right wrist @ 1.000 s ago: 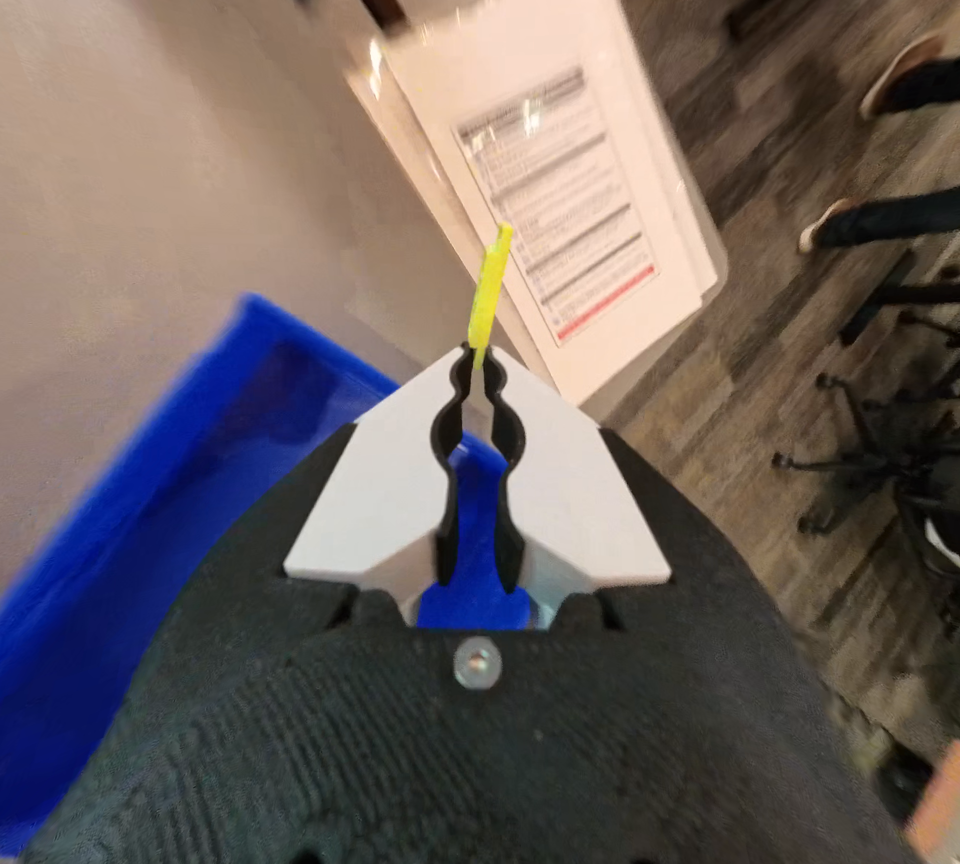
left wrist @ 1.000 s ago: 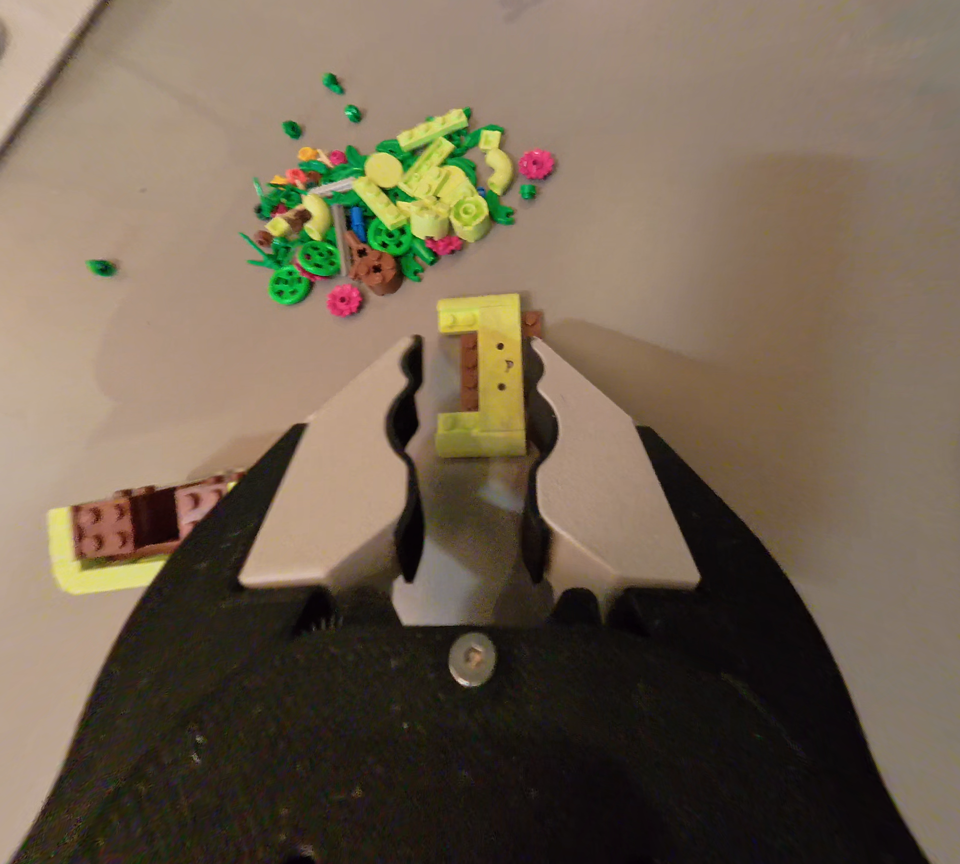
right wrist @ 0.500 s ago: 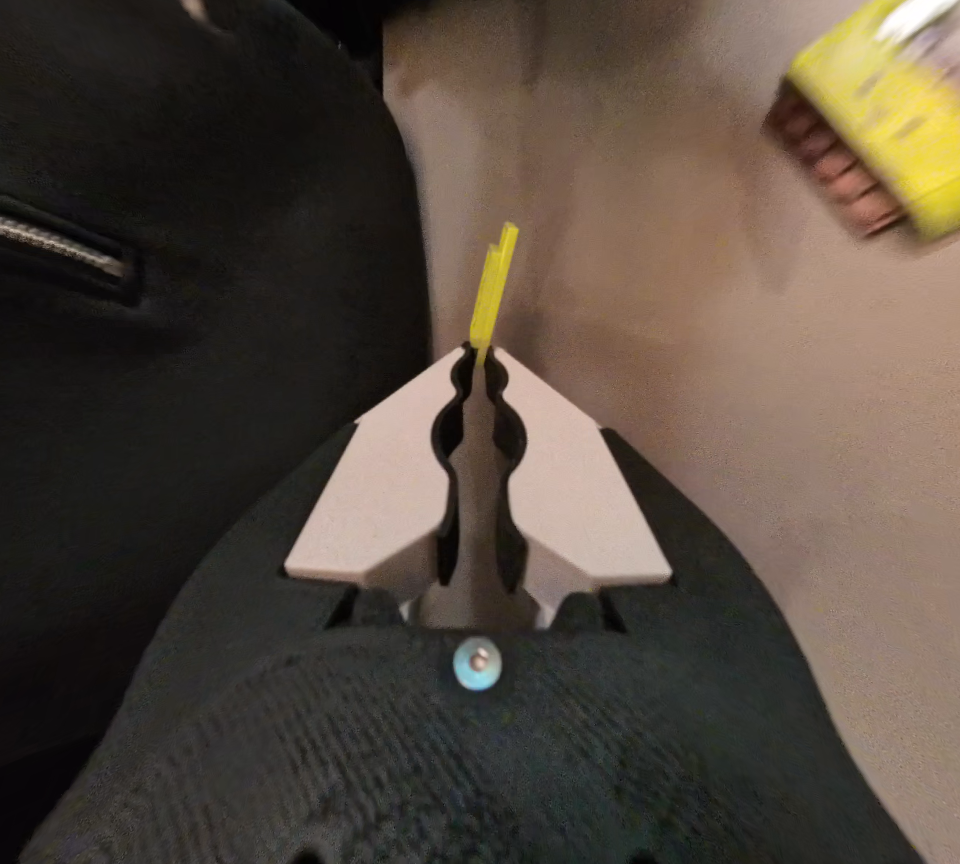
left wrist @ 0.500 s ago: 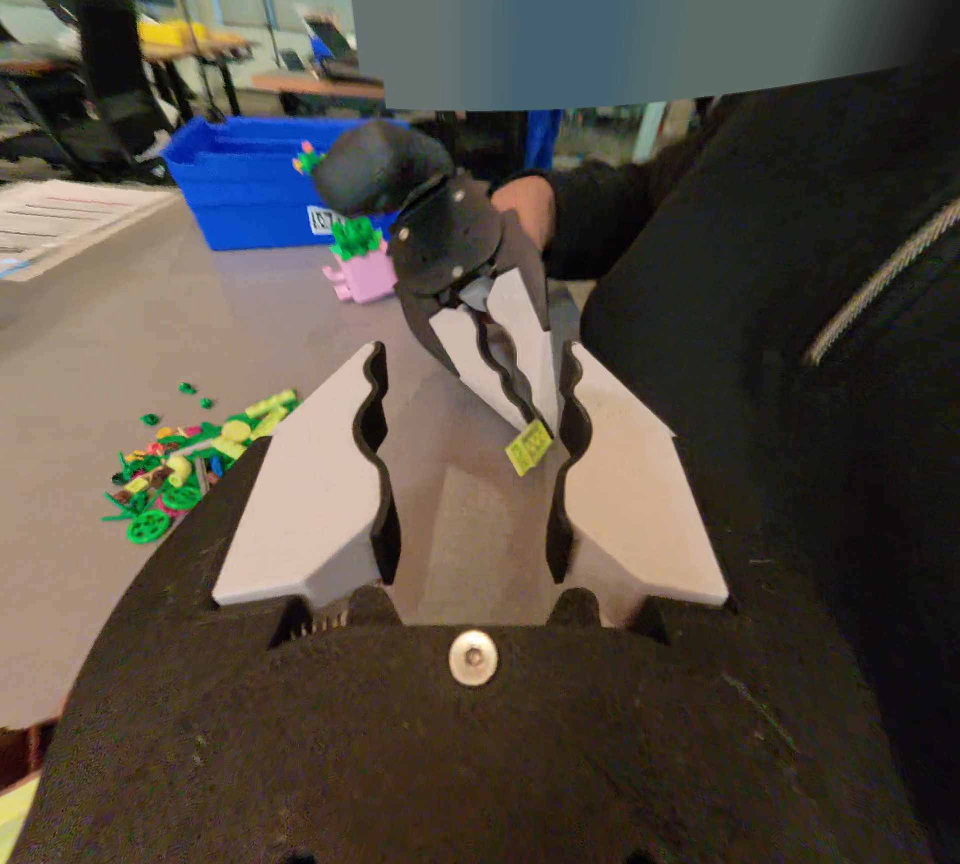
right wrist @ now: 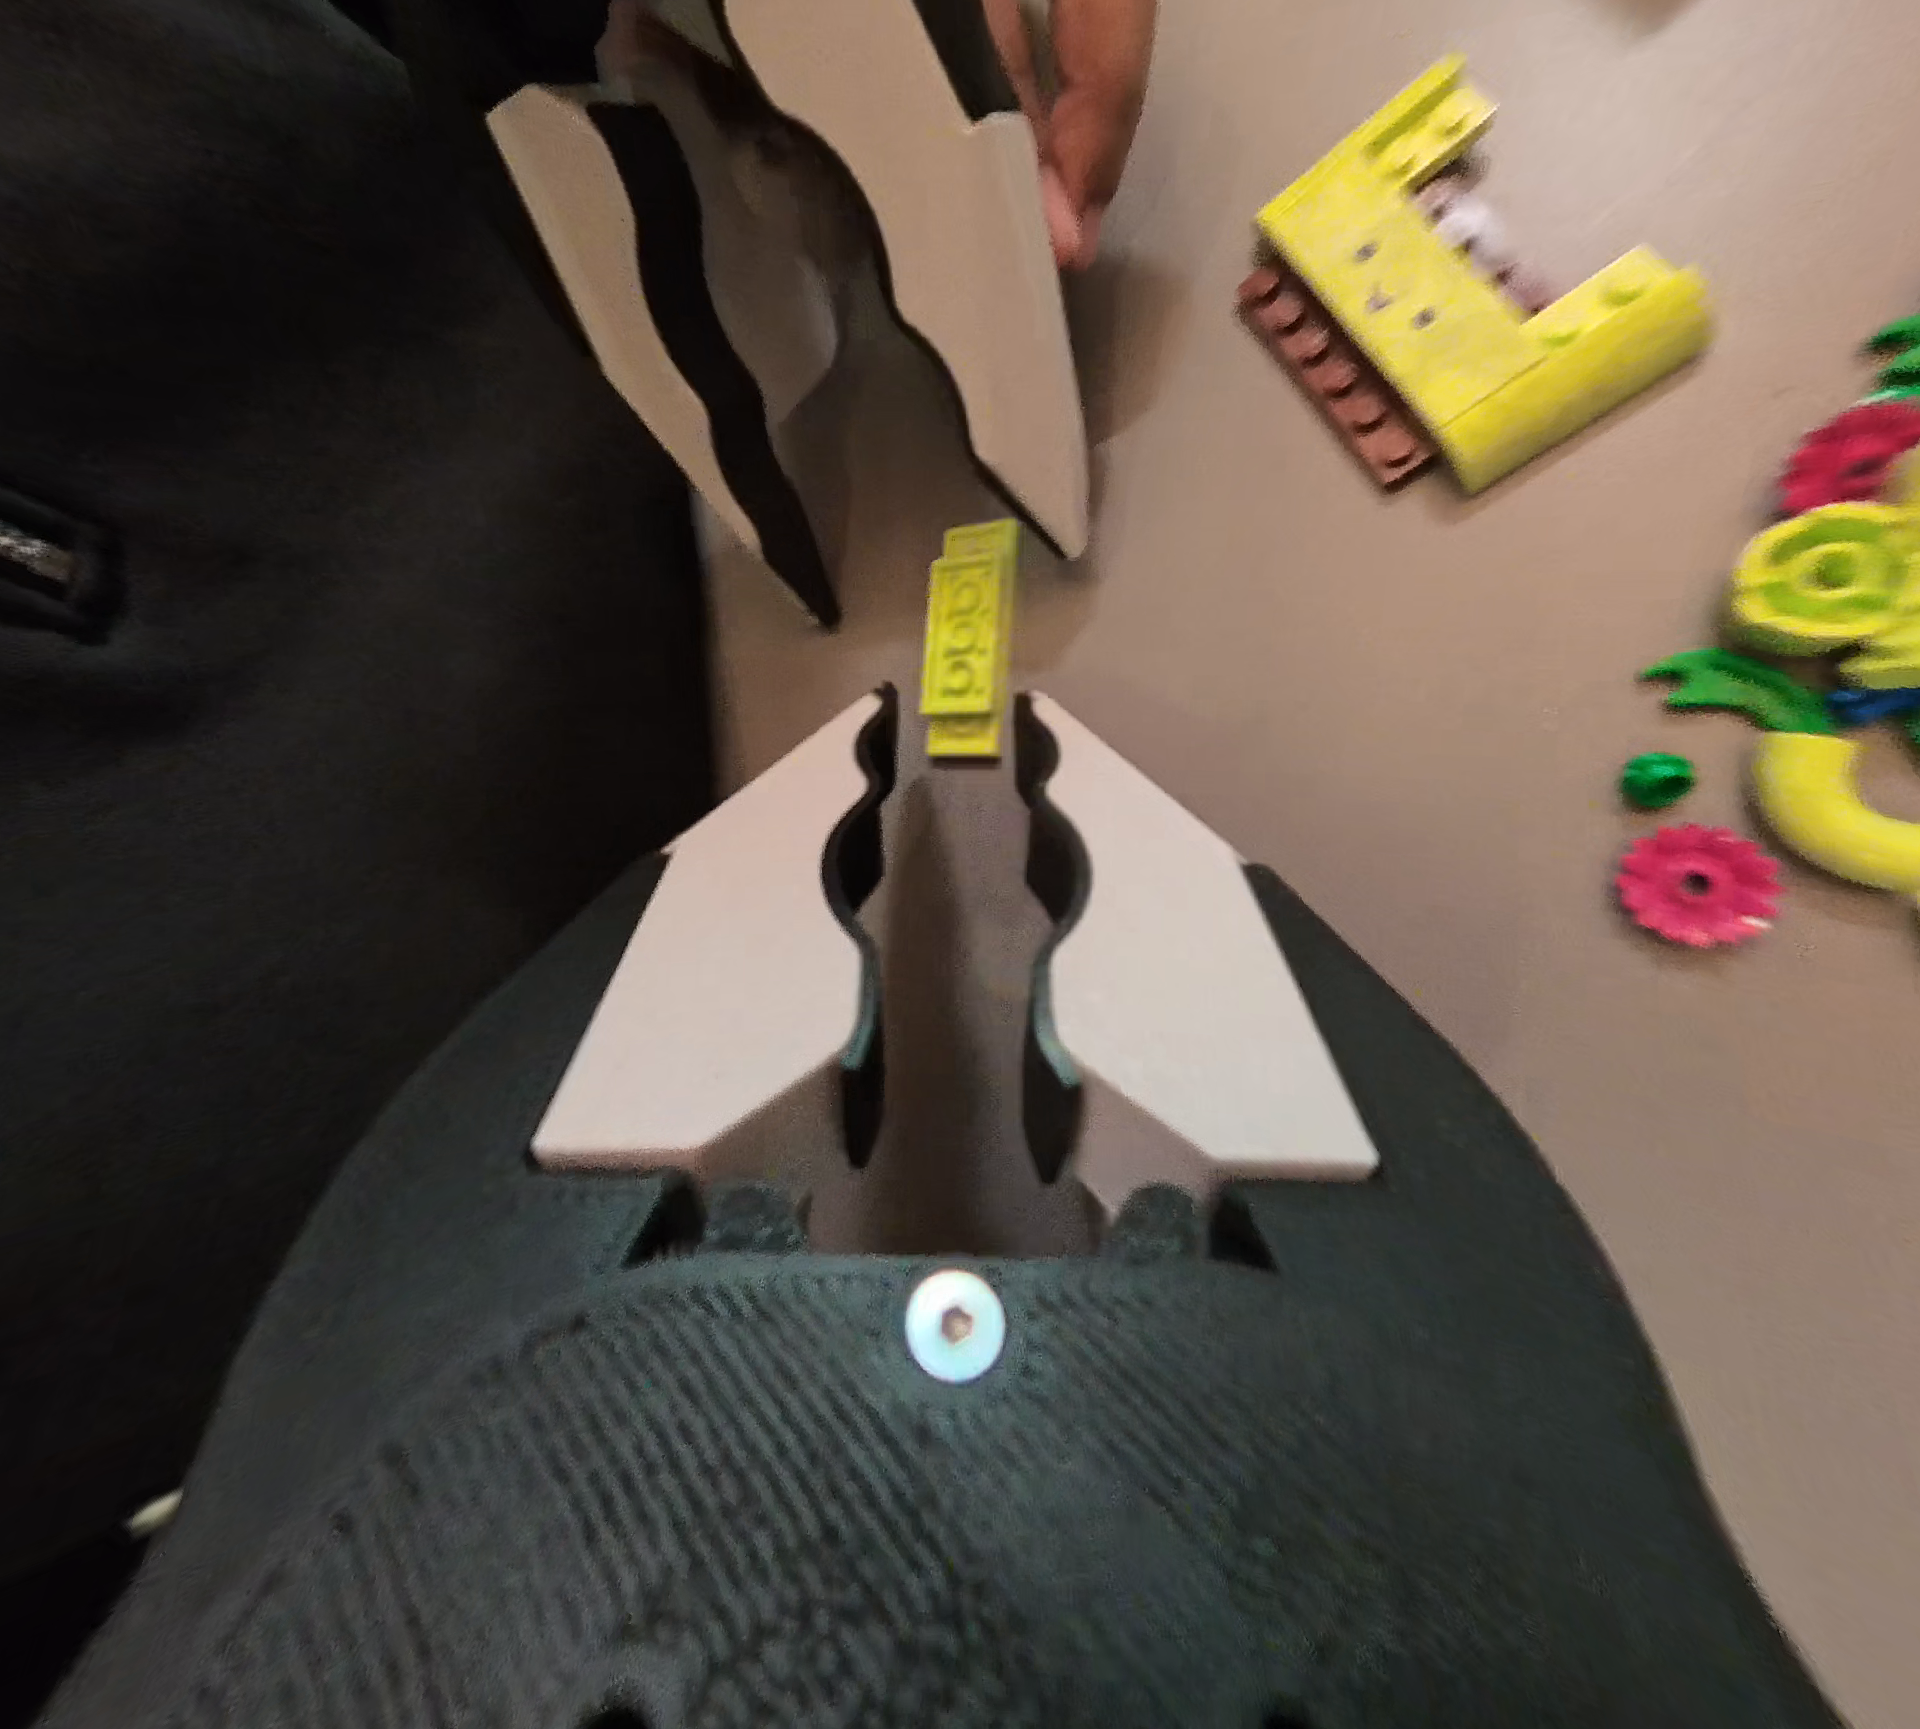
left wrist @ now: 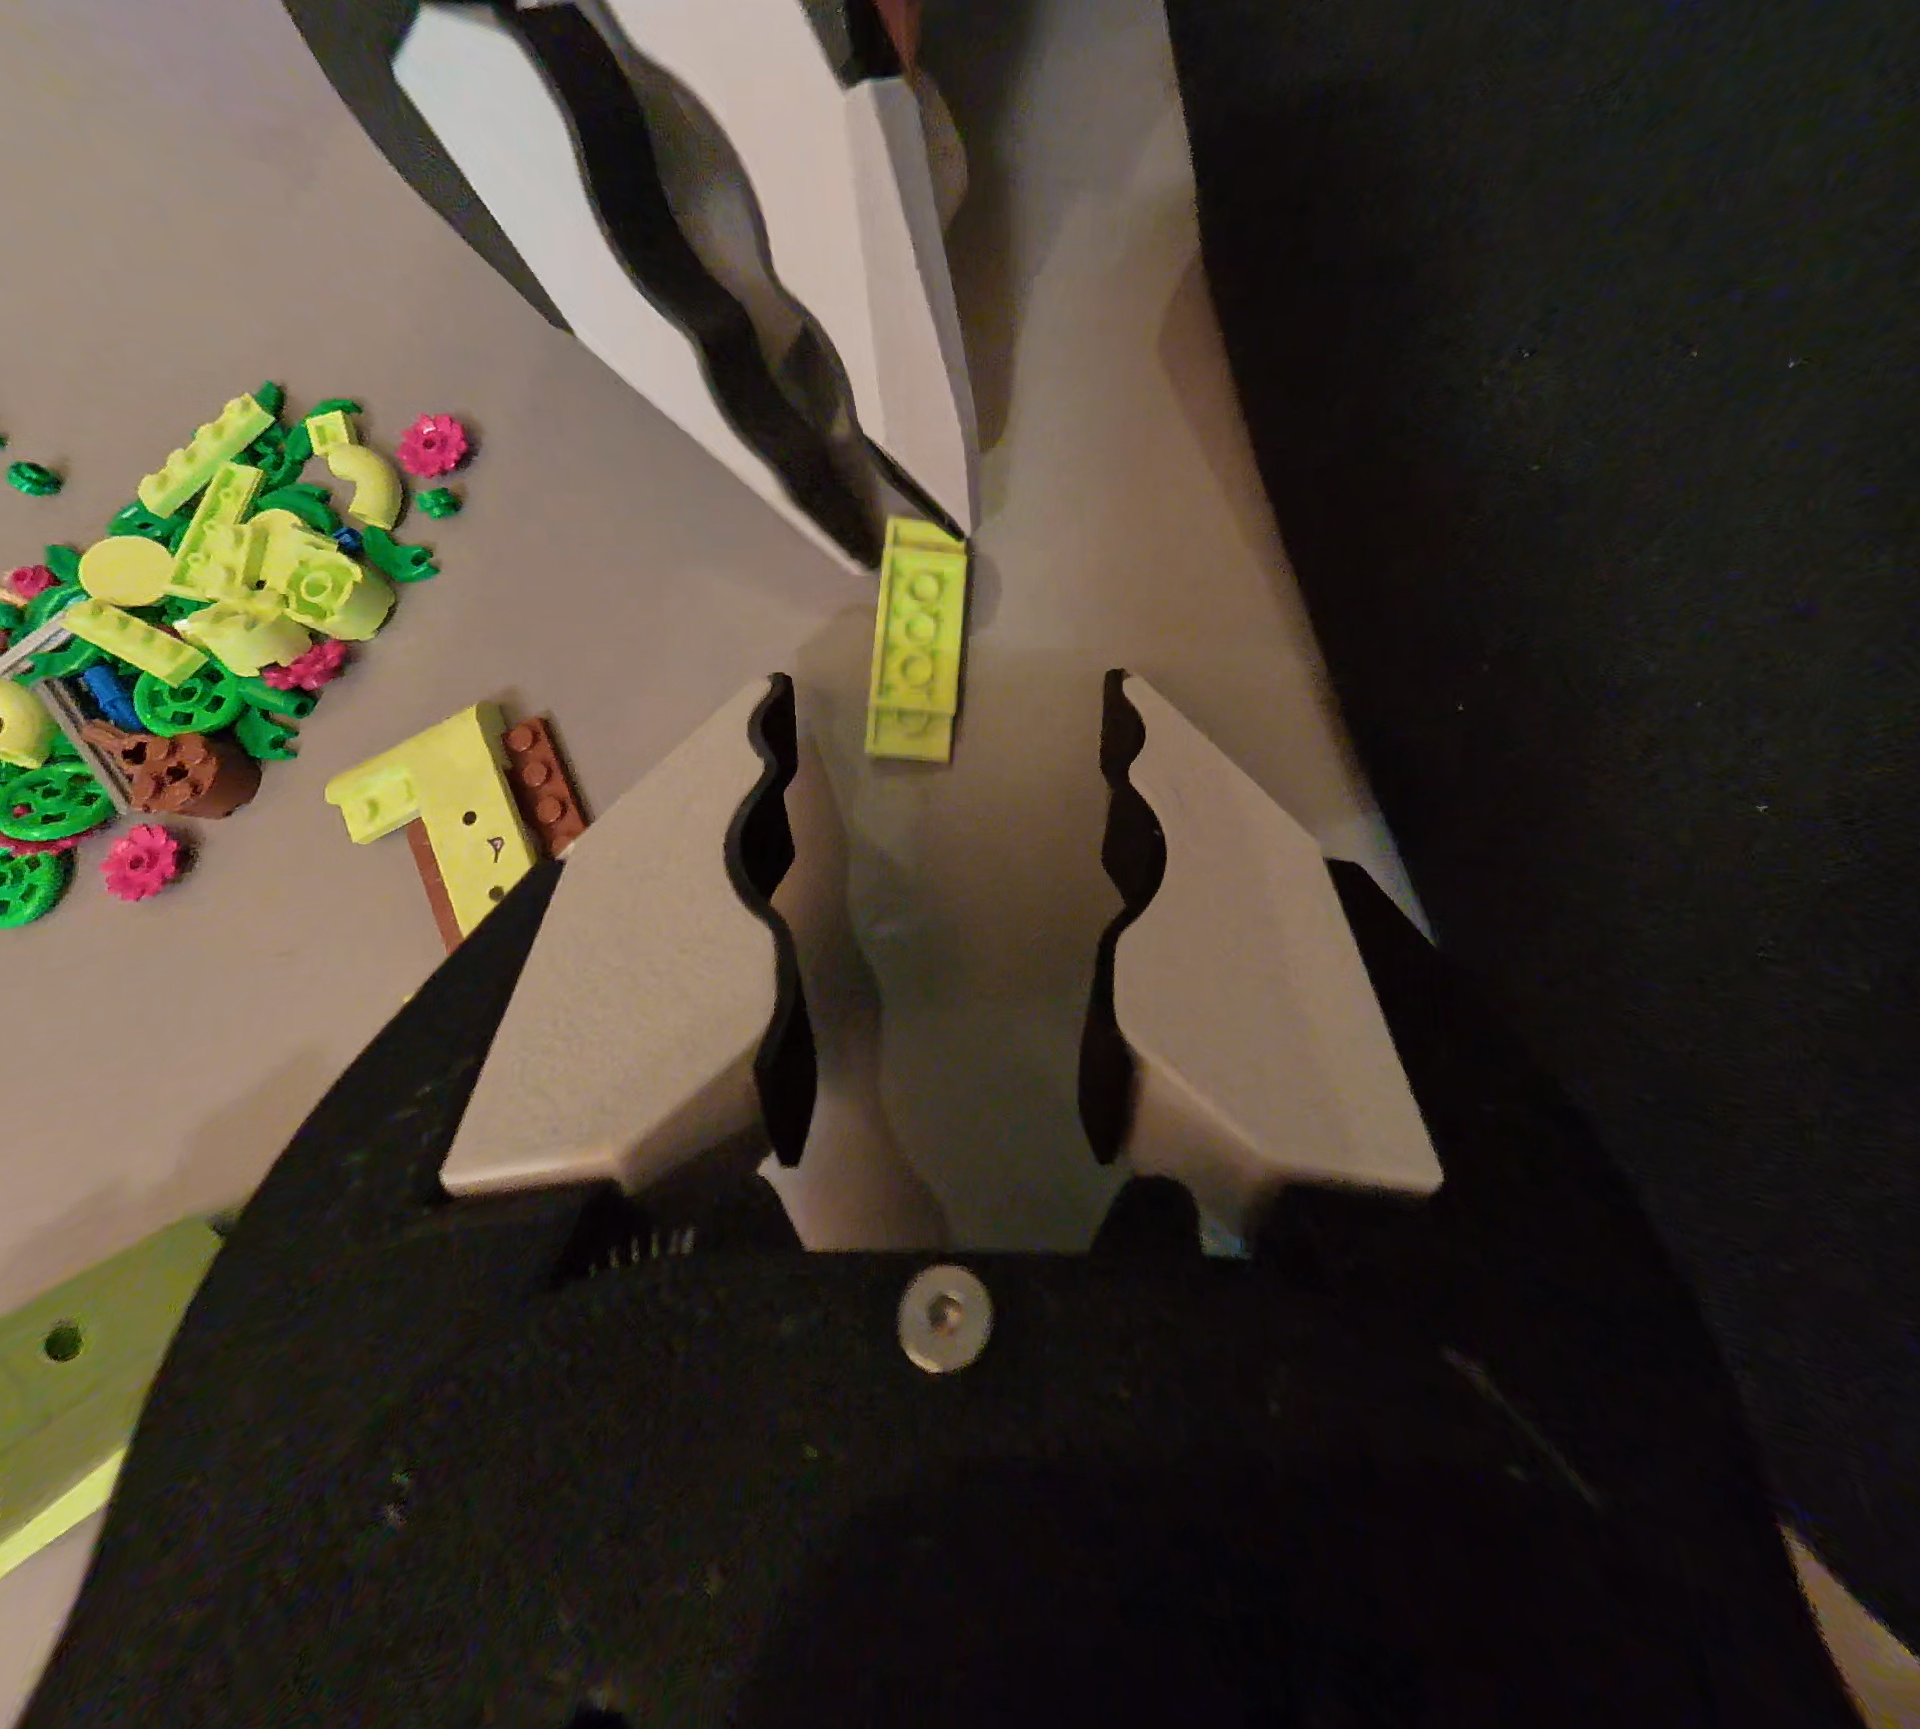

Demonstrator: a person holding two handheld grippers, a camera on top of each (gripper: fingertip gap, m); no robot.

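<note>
Two grippers meet over a lime plate on the desk

The left gripper is spread wide and empty, tips just short of the plate; the right gripper is parted narrowly, the plate's end between its tips, and whether they touch it I cannot tell; the plate shows its studs and seems to lie flat on the desk; to the left lie a lime block backed with brown bricks and, beyond it, a loose pile of green, lime and pink pieces; a dark sleeve fills the right.
</note>
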